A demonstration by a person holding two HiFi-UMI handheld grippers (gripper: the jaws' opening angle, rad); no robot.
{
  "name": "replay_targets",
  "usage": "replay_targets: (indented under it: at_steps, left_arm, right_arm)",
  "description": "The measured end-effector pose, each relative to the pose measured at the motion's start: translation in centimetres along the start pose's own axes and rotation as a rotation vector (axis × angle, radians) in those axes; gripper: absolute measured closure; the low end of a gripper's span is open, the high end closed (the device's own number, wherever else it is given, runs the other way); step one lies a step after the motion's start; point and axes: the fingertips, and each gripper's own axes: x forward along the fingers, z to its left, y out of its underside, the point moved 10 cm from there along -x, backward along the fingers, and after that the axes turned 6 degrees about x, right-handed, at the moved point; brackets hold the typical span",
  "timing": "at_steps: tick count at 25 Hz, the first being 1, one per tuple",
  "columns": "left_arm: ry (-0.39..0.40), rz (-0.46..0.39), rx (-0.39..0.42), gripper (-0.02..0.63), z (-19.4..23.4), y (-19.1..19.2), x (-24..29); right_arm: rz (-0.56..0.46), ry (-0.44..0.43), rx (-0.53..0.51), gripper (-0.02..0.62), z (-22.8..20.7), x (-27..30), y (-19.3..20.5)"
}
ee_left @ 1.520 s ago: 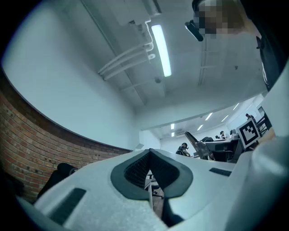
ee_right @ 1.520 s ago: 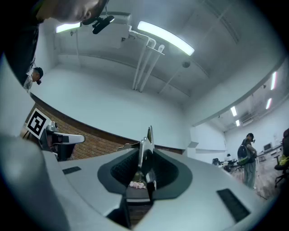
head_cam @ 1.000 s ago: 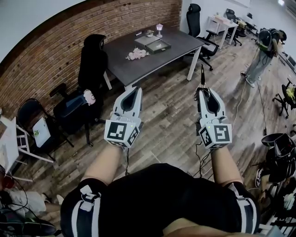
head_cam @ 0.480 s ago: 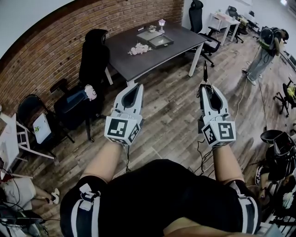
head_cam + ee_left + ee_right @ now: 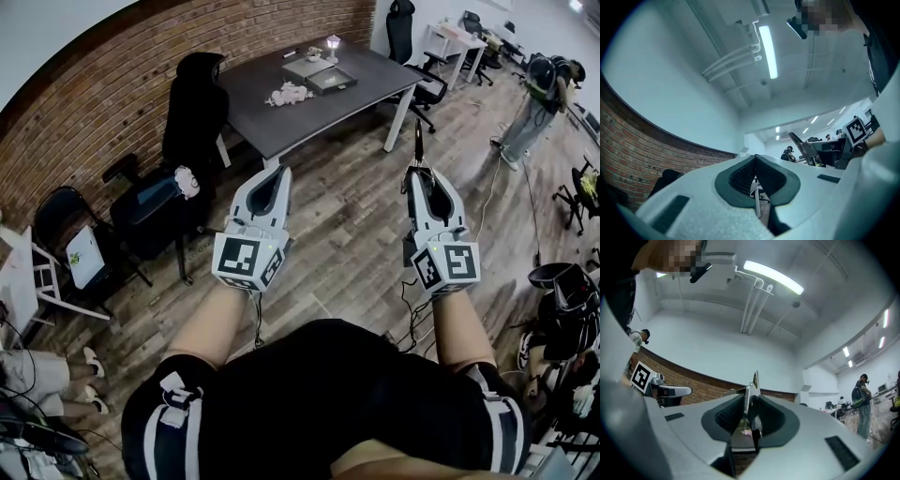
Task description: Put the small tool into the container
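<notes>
The small tool (image 5: 754,380) isn't on any surface. It's pinched between the ribbed dark pads of the right gripper (image 5: 419,180), tip sticking up past the jaws, prob. held upright so it won't slip while carried. It looks like thin flat metal, bright in the right gripper view and dark and slender in the head view; exact type can't be told. The left gripper (image 5: 278,174) has its pads together on nothing and is carried level beside the right as a spare. Both have smooth white plastic shells w/ marker cubes at the back. The likely container is a shallow dark tray (image 5: 330,81) near the far edge of the grey matte table (image 5: 272,117), toward its right corner, beside pale flowers (image 5: 289,93). That's well apart from the grippers, which hang over plank floor (image 5: 347,234), so the approach isn't done yet.
</notes>
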Motion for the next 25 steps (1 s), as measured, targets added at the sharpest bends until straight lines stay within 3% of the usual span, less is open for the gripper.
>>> replay_targets:
  at_steps: [15, 25]
  left_arm:
    - [-0.002, -0.029, -0.002, 0.597, 3.2, -0.2, -2.4]
    - [0.030, -0.023, 0.004, 0.597, 3.1, -0.6, -2.5]
  right_arm:
    - [-0.011, -0.006, -0.021, 0.503, 3.8, 1.0, -0.4]
    - [0.018, 0.010, 0.029, 0.503, 4.0, 1.0, -0.1]
